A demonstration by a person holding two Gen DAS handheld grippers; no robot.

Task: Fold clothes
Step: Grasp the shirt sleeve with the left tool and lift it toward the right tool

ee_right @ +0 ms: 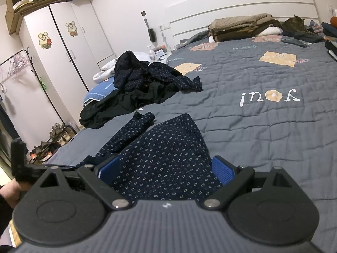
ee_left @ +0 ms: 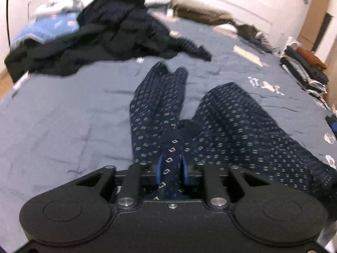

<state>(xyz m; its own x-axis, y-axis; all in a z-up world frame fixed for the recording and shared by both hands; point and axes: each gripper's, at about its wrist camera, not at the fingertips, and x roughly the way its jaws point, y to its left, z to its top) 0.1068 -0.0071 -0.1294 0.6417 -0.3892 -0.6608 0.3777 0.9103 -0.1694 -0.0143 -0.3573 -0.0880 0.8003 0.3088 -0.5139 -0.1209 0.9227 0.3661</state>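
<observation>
A dark navy garment with a small diamond print lies on the grey quilted bed. One narrow part of it stretches away and a wider part spreads to the right. My left gripper is shut on a fold of this cloth, pinched between its blue pads. In the right wrist view the same garment fills the gap of my right gripper. Its blue pads stand wide apart with their faces bare, so it is open over the cloth.
A heap of dark clothes lies at the bed's left side. Folded blankets and a cat are by the headboard, and stacked folded clothes sit at the right edge. A white wardrobe and shoe rack stand left.
</observation>
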